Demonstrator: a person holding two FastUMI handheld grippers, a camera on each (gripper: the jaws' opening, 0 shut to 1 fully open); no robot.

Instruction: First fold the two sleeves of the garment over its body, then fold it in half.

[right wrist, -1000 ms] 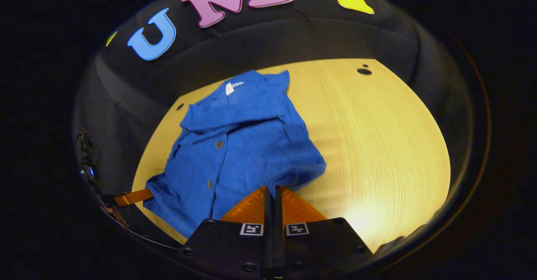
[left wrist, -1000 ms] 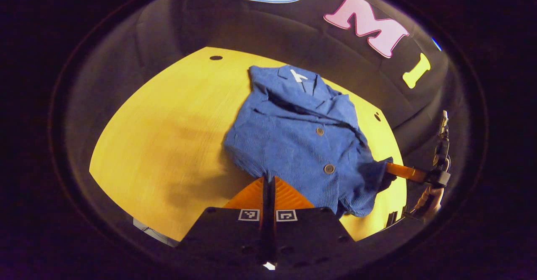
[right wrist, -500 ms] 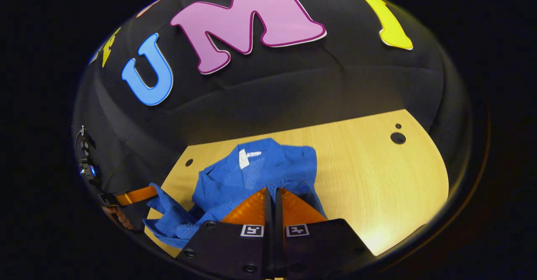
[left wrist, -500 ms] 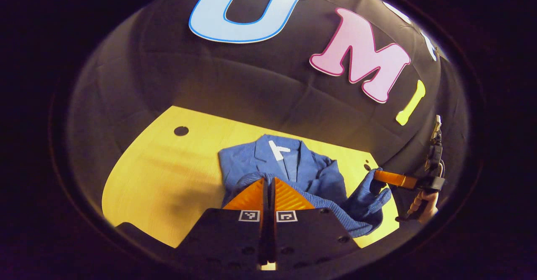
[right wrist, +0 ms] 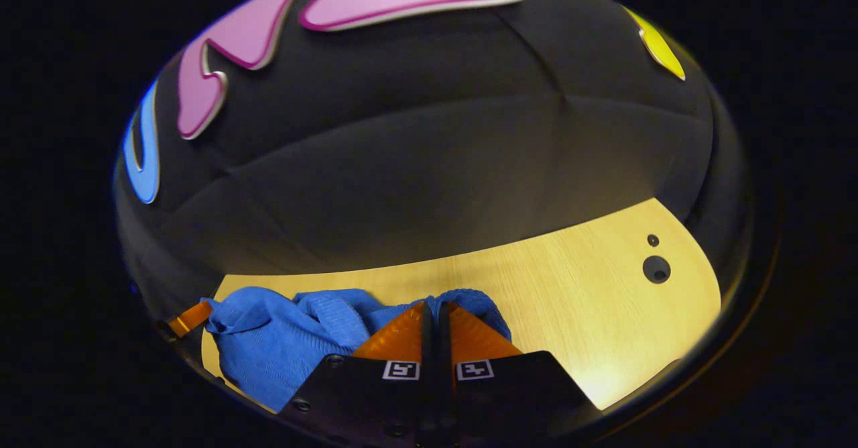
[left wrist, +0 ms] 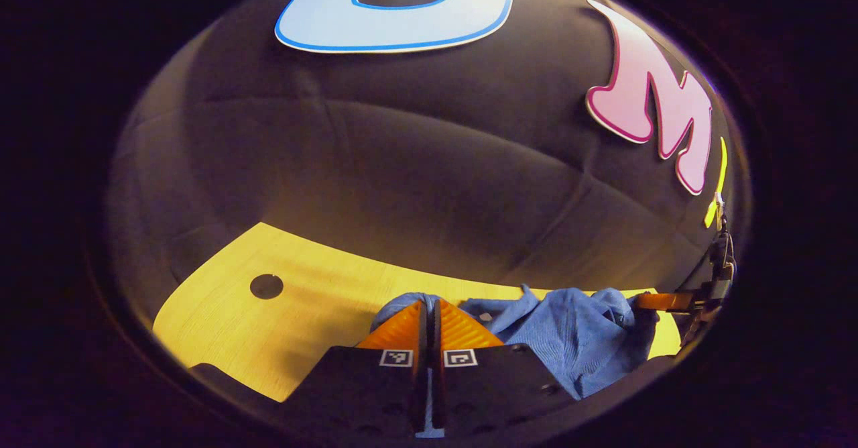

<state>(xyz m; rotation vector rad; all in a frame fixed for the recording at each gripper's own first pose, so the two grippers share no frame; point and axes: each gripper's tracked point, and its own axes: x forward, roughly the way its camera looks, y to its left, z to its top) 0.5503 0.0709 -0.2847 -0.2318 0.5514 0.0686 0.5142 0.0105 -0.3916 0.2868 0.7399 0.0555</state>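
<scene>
Bunching low over the wooden table (right wrist: pixel 576 287), the blue garment (left wrist: pixel 570 330) is pinched at its hem by the left gripper (left wrist: pixel 430 304) and right gripper (right wrist: pixel 434 306), jaws pressed together, and an uneven half-fold could be caused if cloth slips.

In the left gripper view the left gripper (left wrist: pixel 430 310) hides the near part of the blue garment (left wrist: pixel 570 330), and its lower hem is cut off by the picture's edge. The right gripper (left wrist: pixel 660 300) sits small at the far right, its body too dark to make out. In the right gripper view the right gripper (right wrist: pixel 434 314) covers the garment's (right wrist: pixel 281 341) middle; collar and buttons cannot be told.
</scene>
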